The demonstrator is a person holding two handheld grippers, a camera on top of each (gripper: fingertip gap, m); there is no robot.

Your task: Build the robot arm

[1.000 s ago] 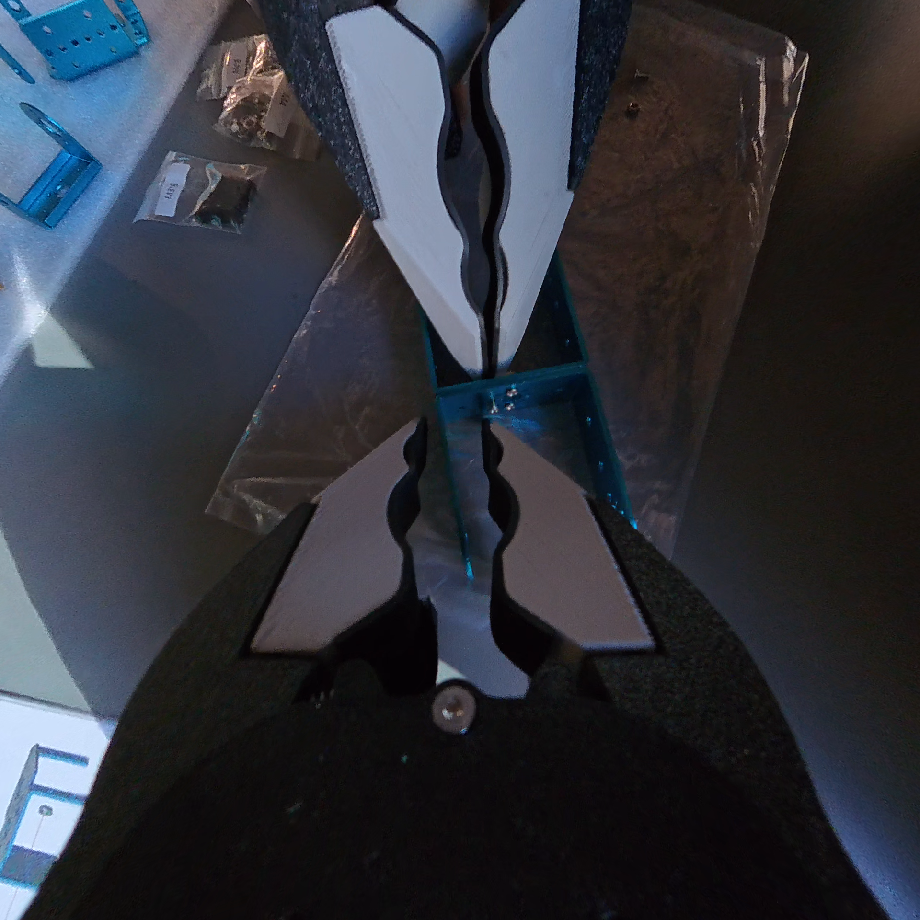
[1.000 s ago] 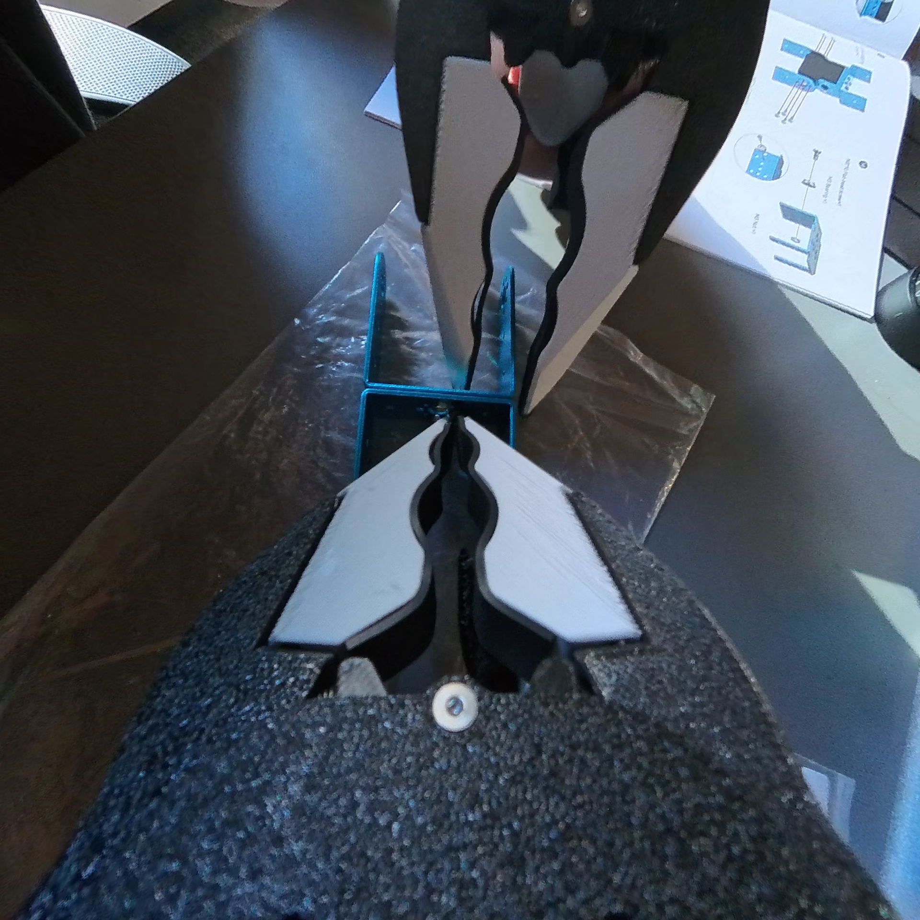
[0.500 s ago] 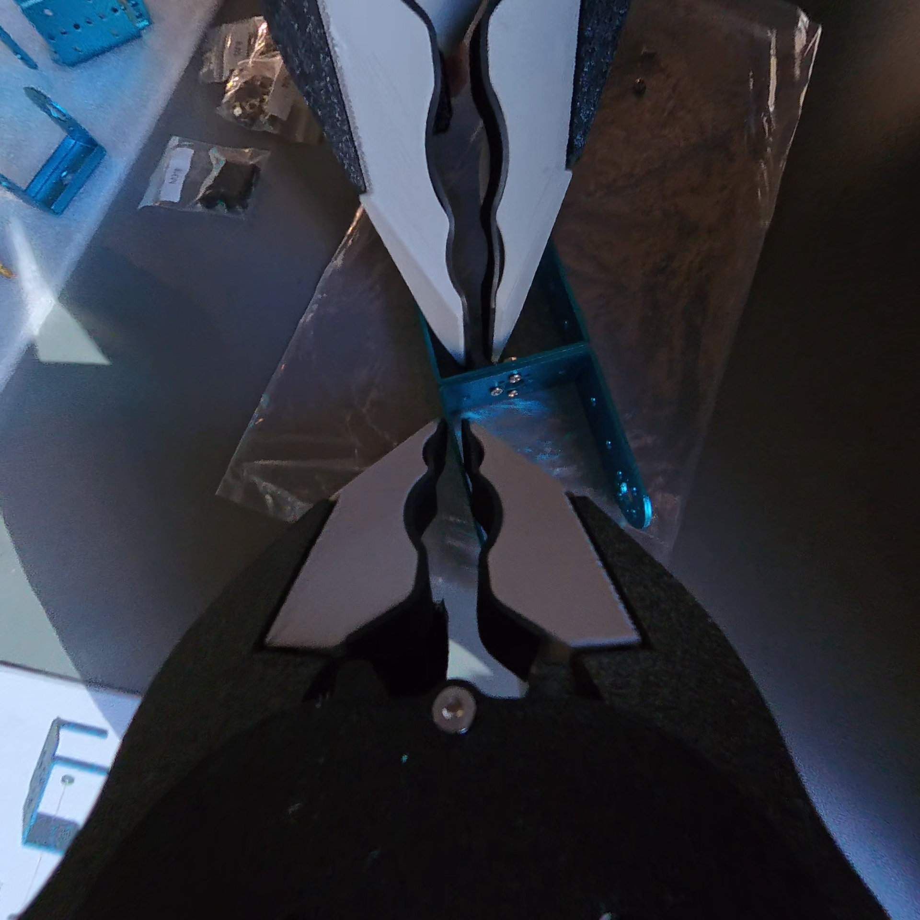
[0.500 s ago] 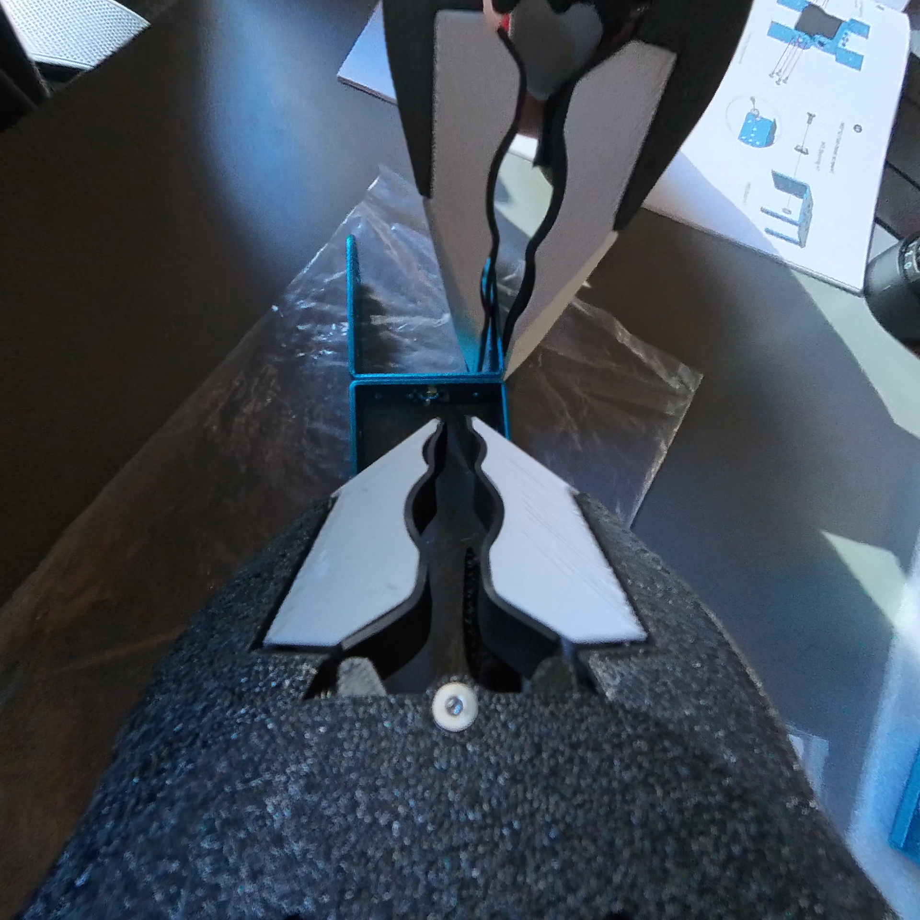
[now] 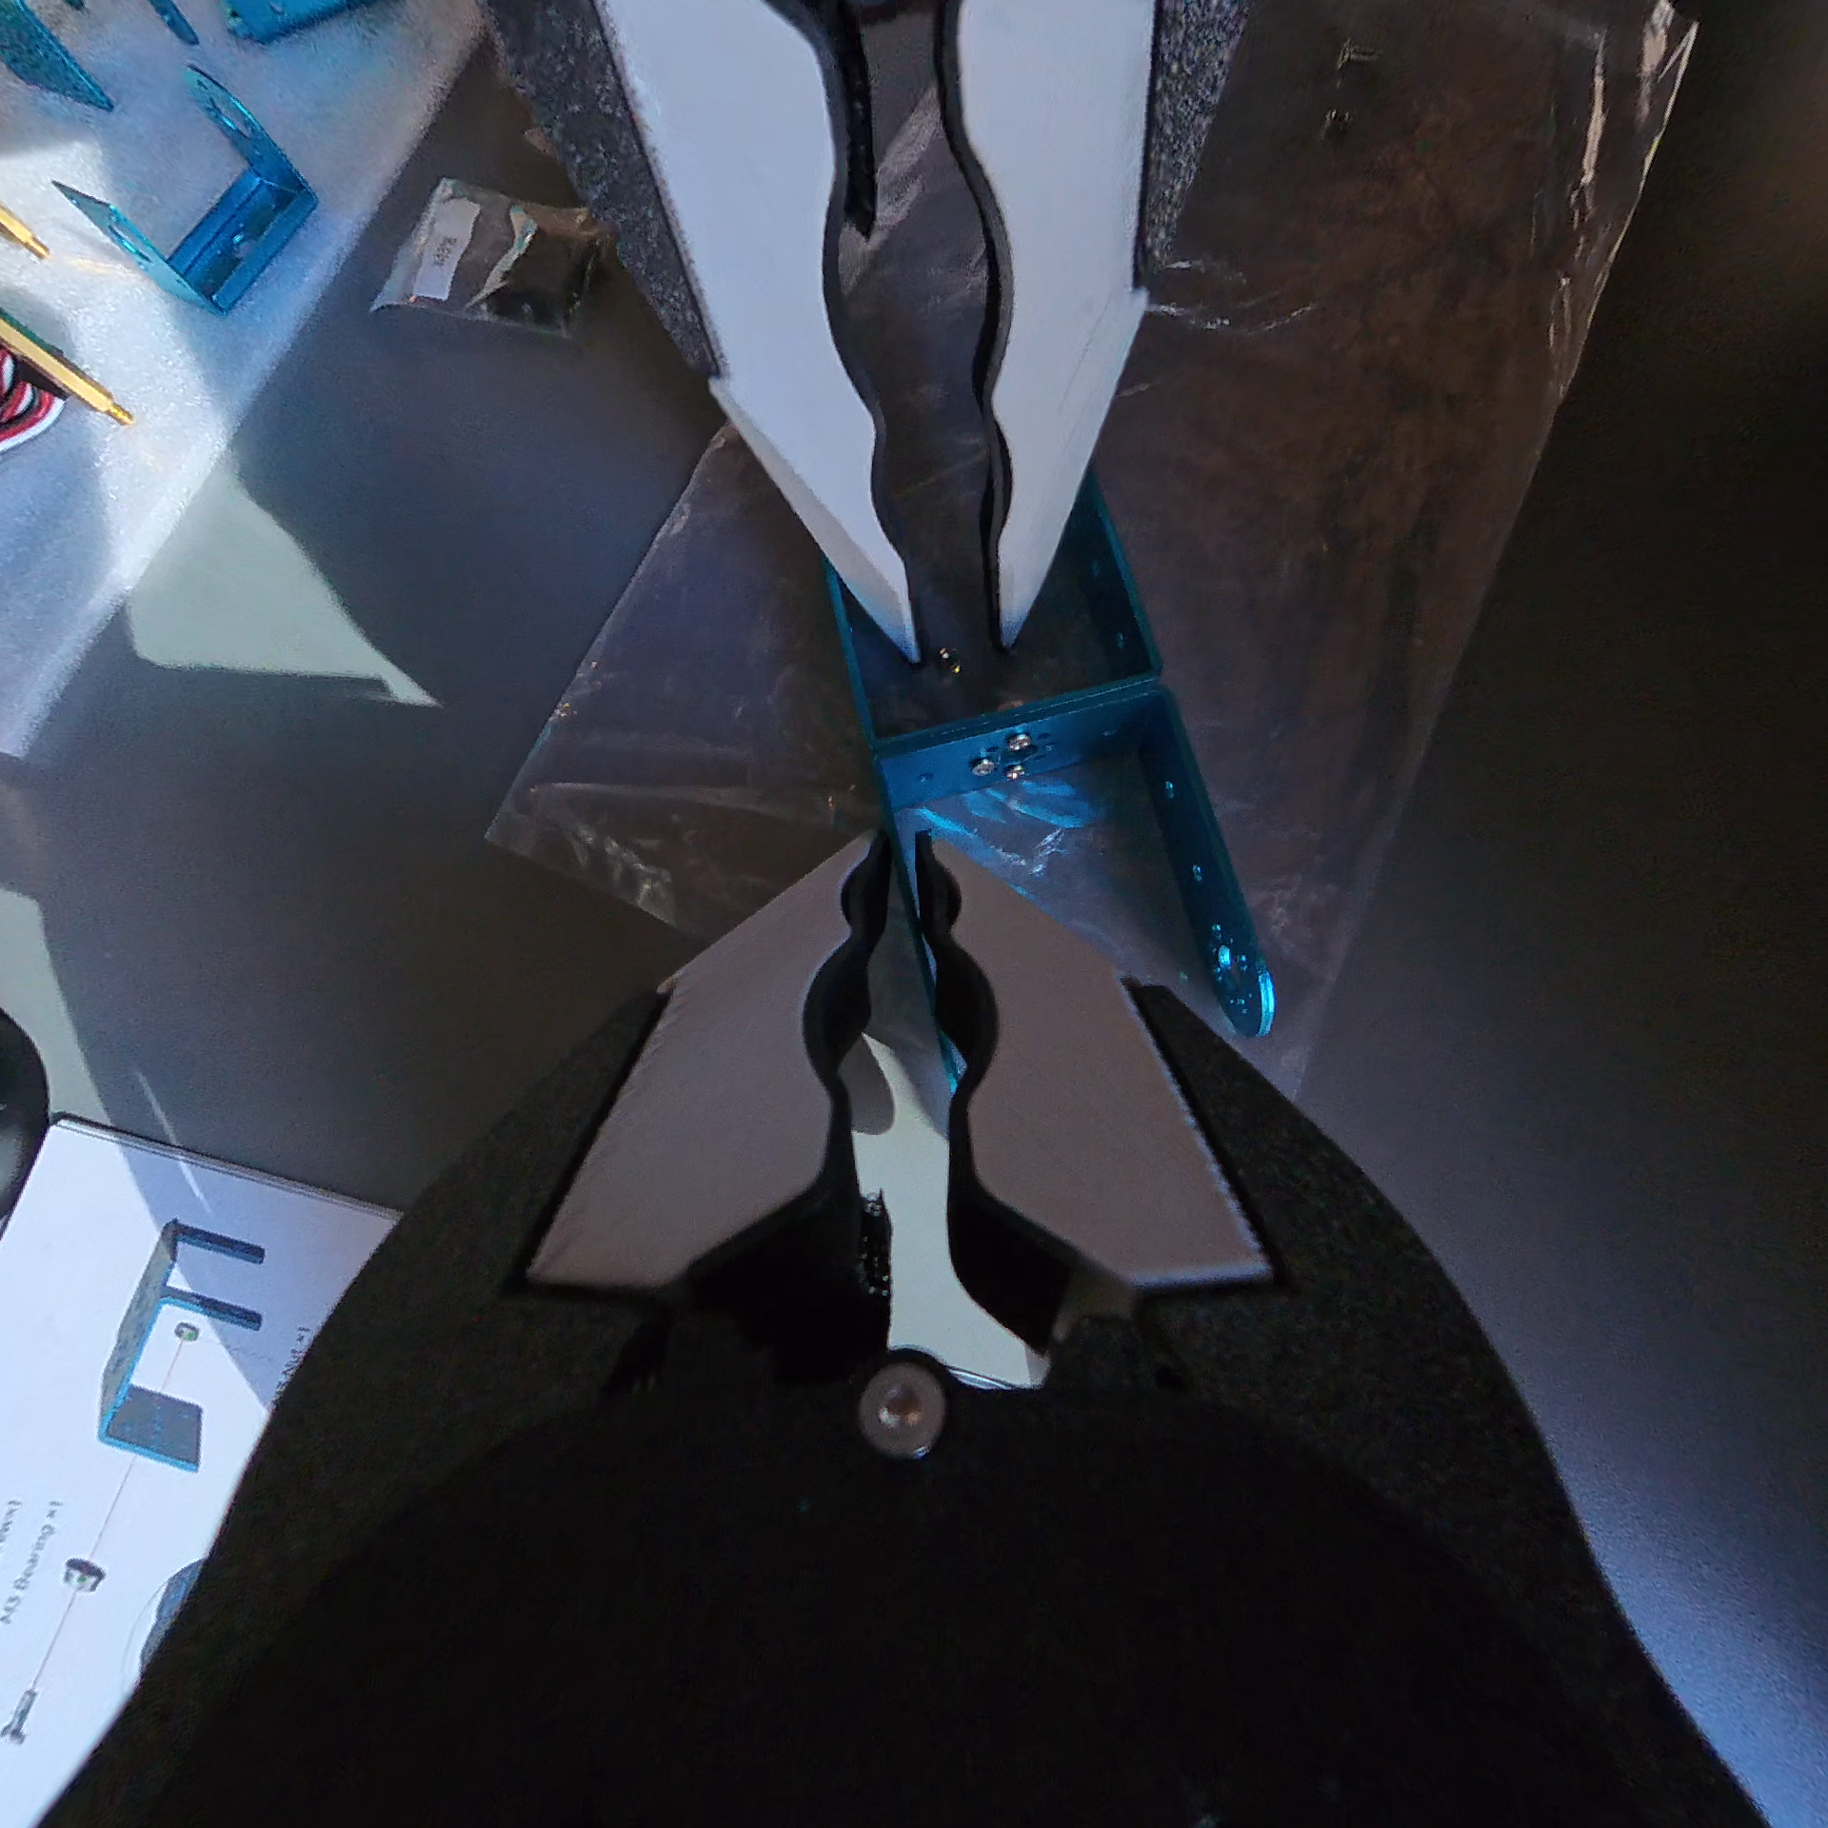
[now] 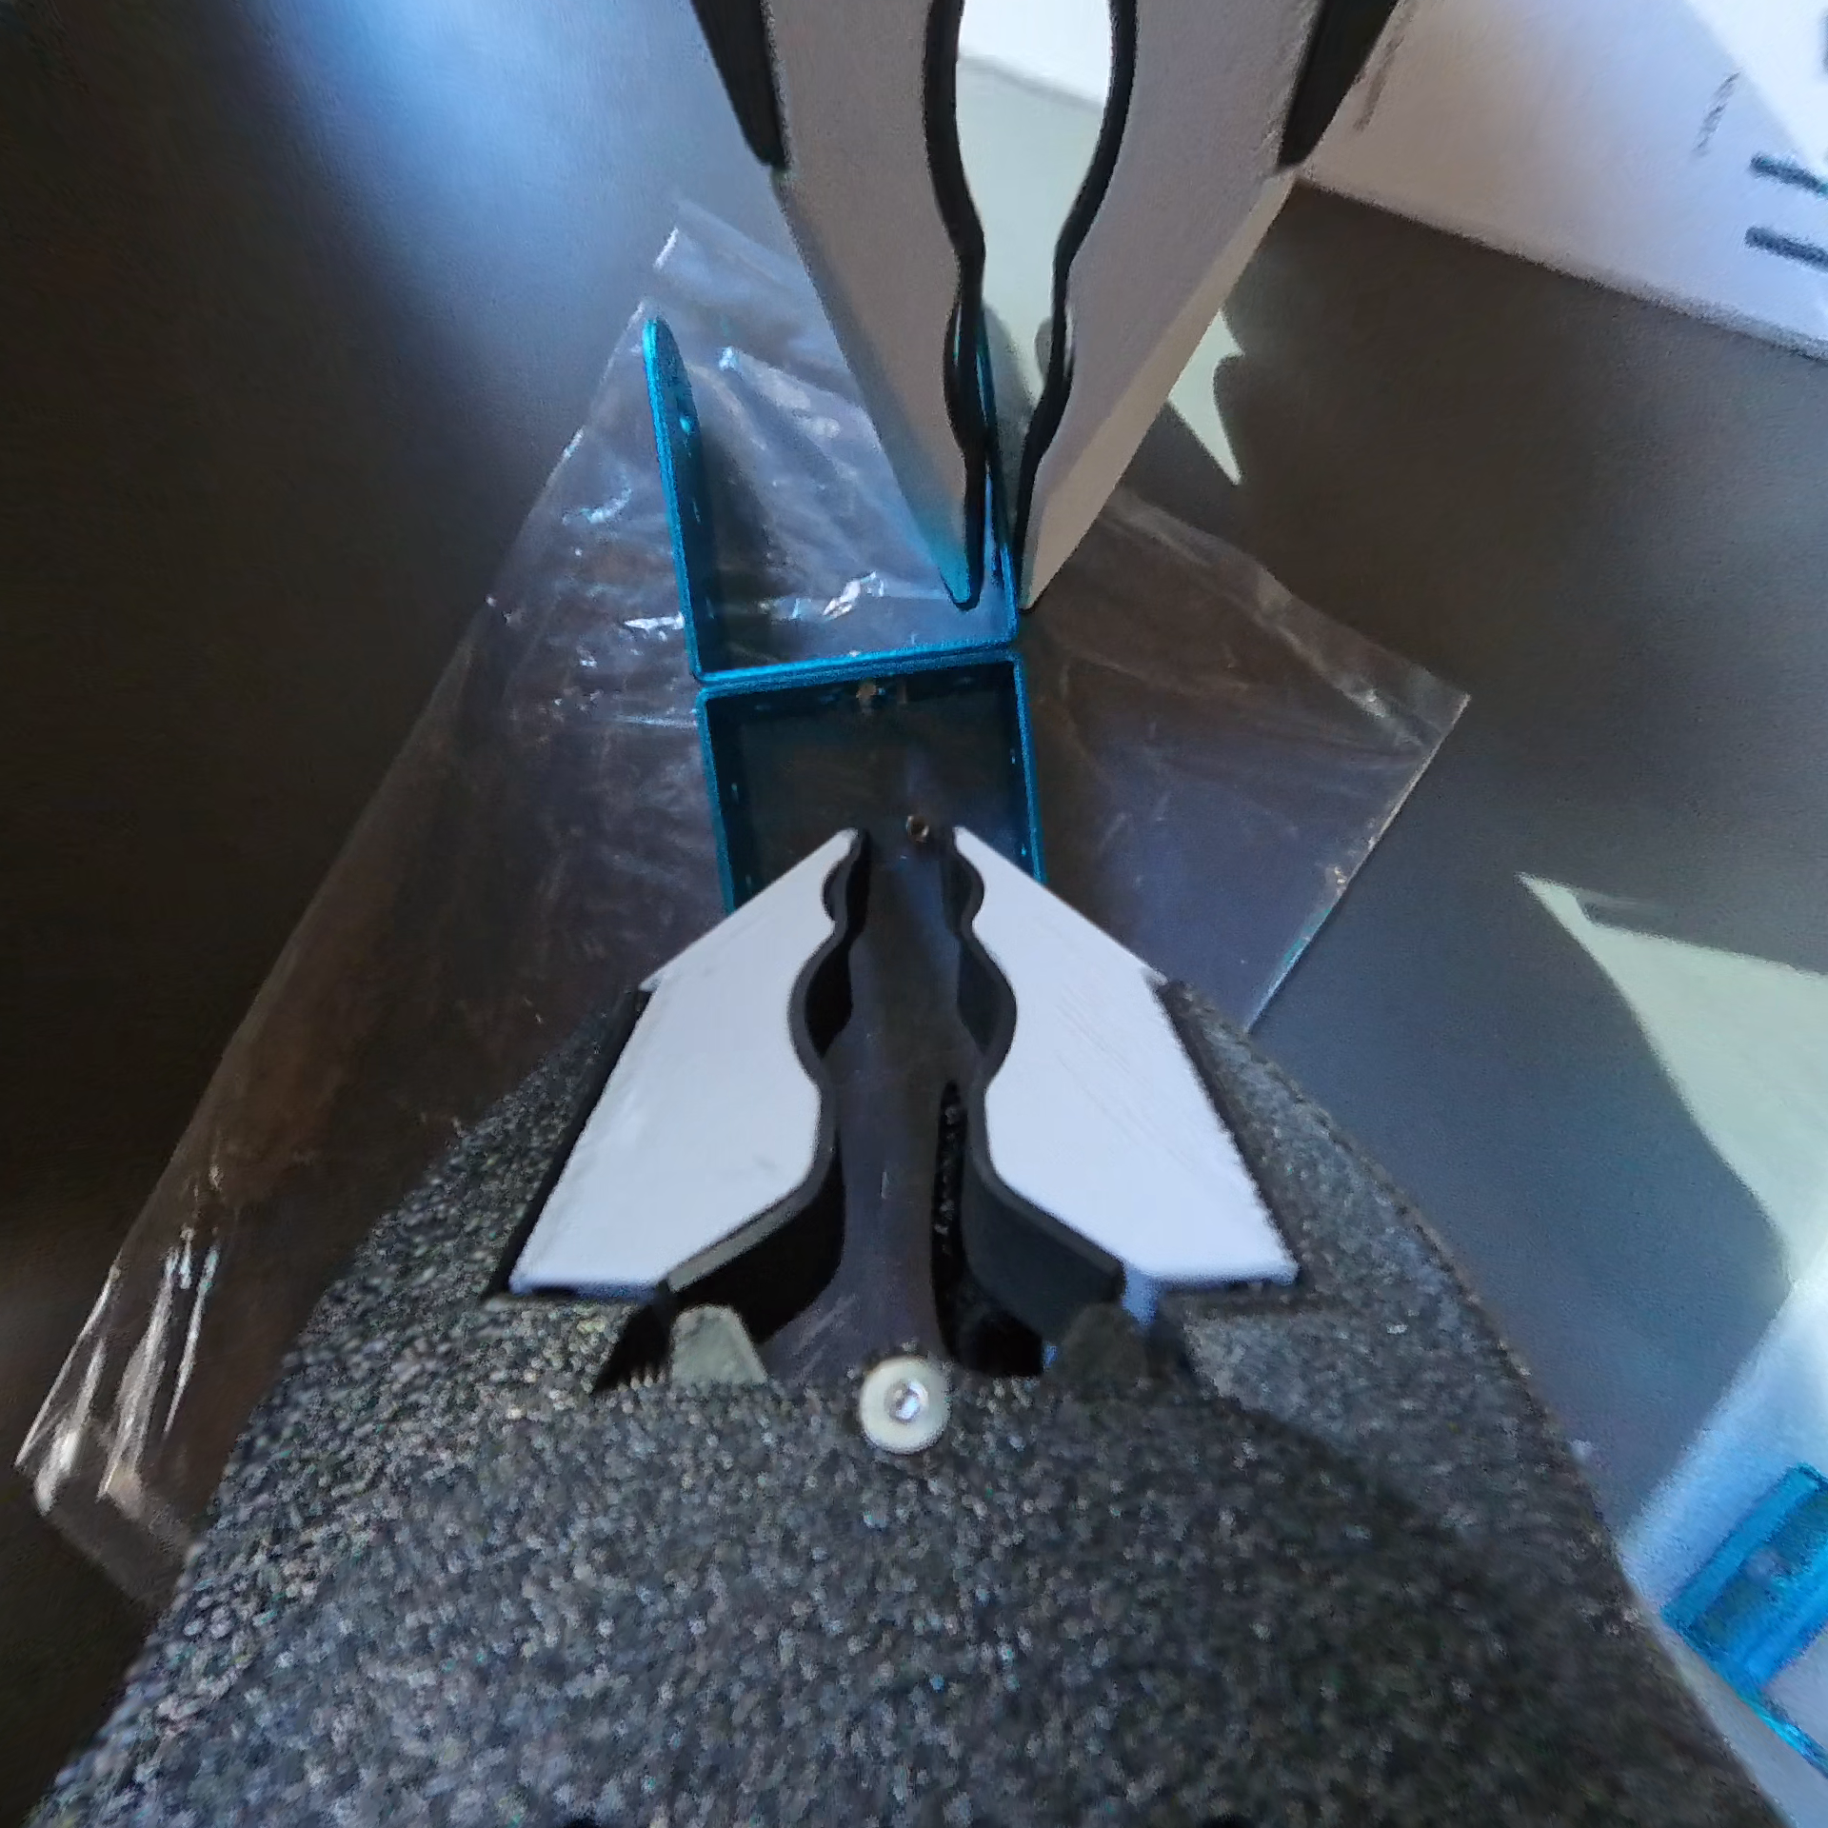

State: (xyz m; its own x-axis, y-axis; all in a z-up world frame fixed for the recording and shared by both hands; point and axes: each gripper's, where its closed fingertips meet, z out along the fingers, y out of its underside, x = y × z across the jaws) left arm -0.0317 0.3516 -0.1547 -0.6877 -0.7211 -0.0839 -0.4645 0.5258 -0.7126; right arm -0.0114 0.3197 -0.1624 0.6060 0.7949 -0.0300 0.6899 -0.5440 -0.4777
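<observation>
Two blue metal U-brackets [image 5: 1019, 762] are joined back to back and lie on a clear plastic bag [image 5: 1385, 396] on a dark table. My left gripper [image 5: 895, 841] is shut on the near bracket's left arm, whose thin blade runs between its fingers. In the right wrist view [image 6: 989, 594] it pinches the far bracket's right arm. My right gripper [image 6: 905, 836] is slightly open between the arms of the other bracket [image 6: 861, 683], just above the bag [image 6: 396, 890]. A small screw [image 6: 918, 823] lies at its tips. In the left wrist view the right gripper [image 5: 955, 643] points down at that screw [image 5: 948, 656].
Loose blue brackets [image 5: 232, 237], brass standoffs [image 5: 94, 396] and small bags of parts [image 5: 485, 262] lie at the far left. A white instruction sheet [image 5: 119, 1385] lies at the near left and also shows in the right wrist view [image 6: 1583, 148]. Another blue part [image 6: 1761, 1602] sits at the lower right. Tip to tip, the grippers are about 5 cm apart.
My left gripper has closed on the bracket's arm and turned the assembly slightly. My right gripper, shut before, has opened a little, and a small screw now lies at its tips.
</observation>
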